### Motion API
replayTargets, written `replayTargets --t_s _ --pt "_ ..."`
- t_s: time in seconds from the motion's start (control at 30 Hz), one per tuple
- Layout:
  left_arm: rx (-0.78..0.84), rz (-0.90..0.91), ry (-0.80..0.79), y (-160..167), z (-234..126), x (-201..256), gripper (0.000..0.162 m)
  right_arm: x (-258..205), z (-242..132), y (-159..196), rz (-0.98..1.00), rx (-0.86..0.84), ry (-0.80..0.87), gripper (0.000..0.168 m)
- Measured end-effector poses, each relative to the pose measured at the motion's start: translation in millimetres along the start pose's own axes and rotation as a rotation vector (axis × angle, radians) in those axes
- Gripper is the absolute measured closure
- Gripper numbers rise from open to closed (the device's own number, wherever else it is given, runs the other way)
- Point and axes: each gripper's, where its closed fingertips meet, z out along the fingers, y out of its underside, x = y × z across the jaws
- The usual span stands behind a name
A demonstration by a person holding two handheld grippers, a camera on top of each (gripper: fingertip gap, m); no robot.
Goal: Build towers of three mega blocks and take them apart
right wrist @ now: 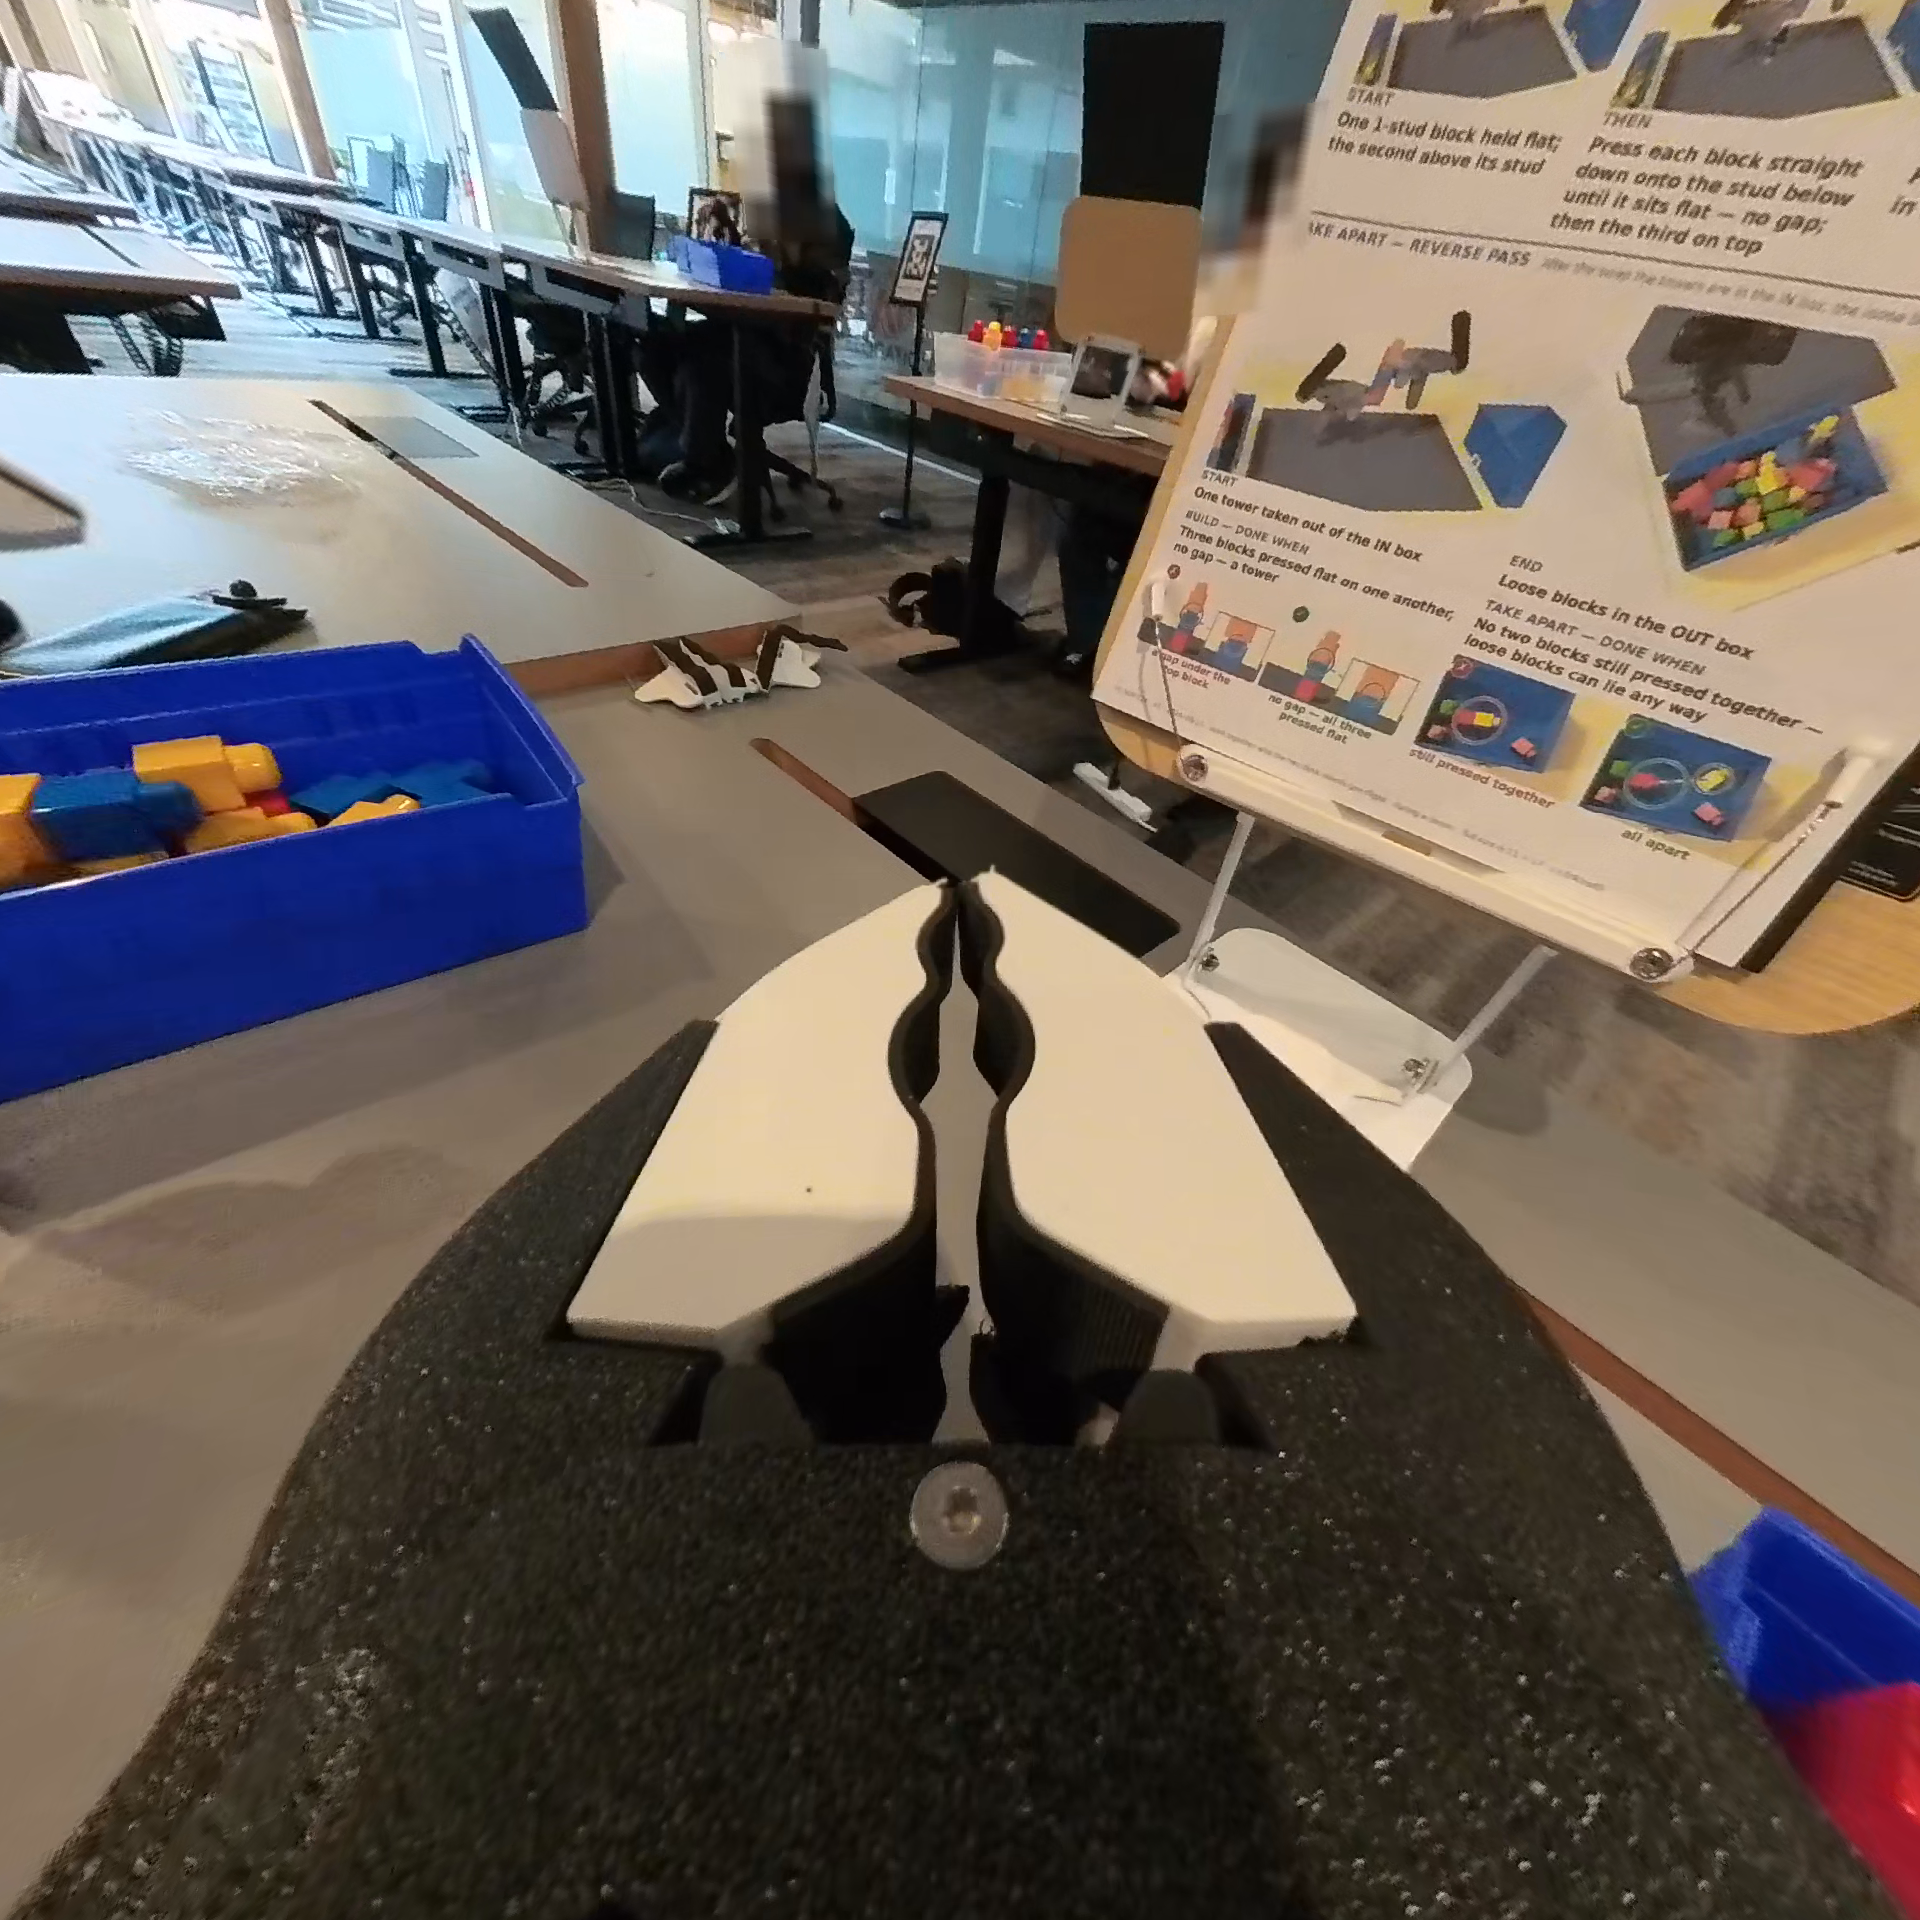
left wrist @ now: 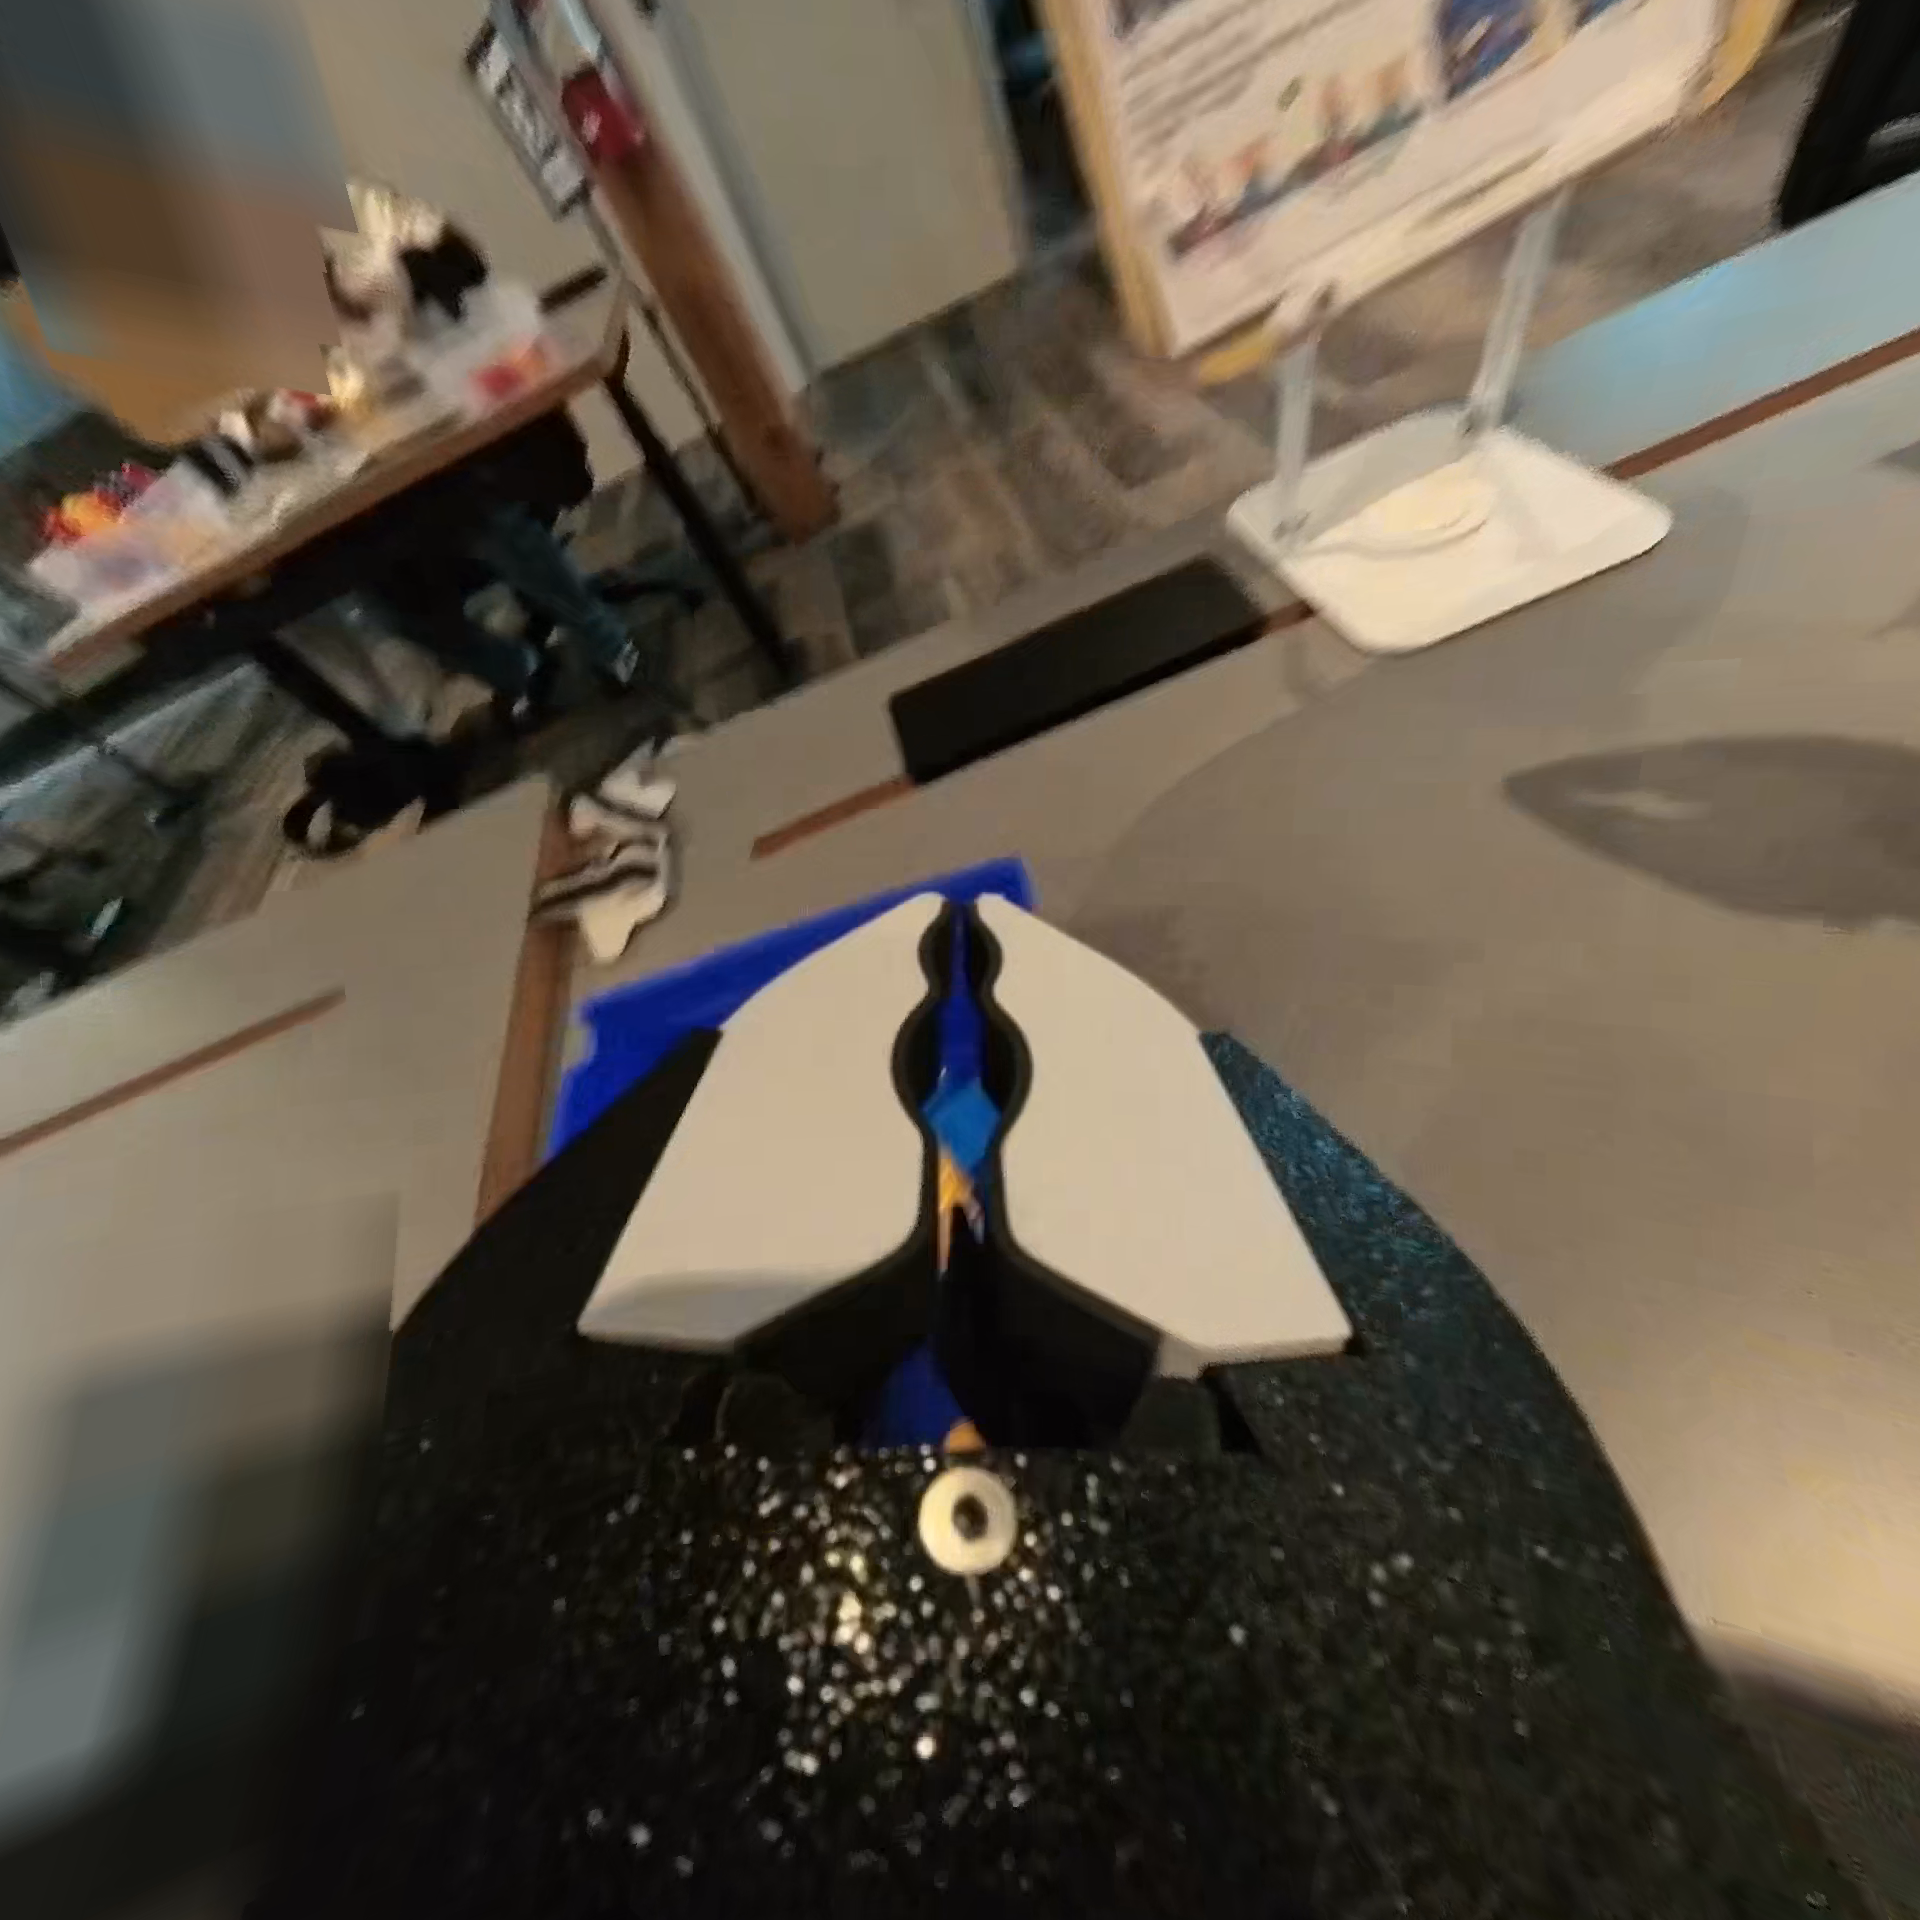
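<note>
Seen along the left gripper (left wrist: 964, 914): white fingers (left wrist: 800, 1122) drawn nearly together above a blue bin (left wrist: 665, 997), with slivers of blue and orange plastic showing through the narrow slot between them. Cannot tell from this blurred view whether a block is actually pinched there or merely lies in the bin underneath. Beyond the tips, a grey table (left wrist: 1351, 1039), a black rectangular inset (left wrist: 1070, 665) at its seam, and the white base of a stand (left wrist: 1455, 530).

Seen along the right gripper (right wrist: 956, 888): fingers (right wrist: 800, 1122) clenched to a thin wavy gap, nothing between them (only pale table surface visible through the slot). Poised above the grey table (right wrist: 312, 1299), well apart from the blocks.

To the left, a blue bin (right wrist: 312, 914) resting on the table, holding a heap of mega blocks (right wrist: 156, 805) in yellow, blue and a little red, several pressed together in short stacks. At lower right, the corner of a second blue bin (right wrist: 1808, 1652) with a red block (right wrist: 1860, 1787) at its edge, close beside the gripper body.

Ahead and right, an illustrated instruction board (right wrist: 1507, 520) propped on a white stand (right wrist: 1340, 1029). Near the far table edge, a small white-and-black striped object (right wrist: 727, 675), its nature unclear. In the background, rows of desks and a seated person (right wrist: 769, 343) at one of them.
</note>
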Motion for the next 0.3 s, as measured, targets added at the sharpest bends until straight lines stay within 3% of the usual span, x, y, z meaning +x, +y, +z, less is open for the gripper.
replayTargets --t_s 0.17,0.3 --pt "-0.343 -0.069 0.006 95 -21 -34 0.148 3 1 4 0.015 -0.001 -0.009 0.168" --pt "-0.550 -0.059 0.084 145 -23 -29 0.137 1 3 6 0.009 -0.007 -0.023 0.168"
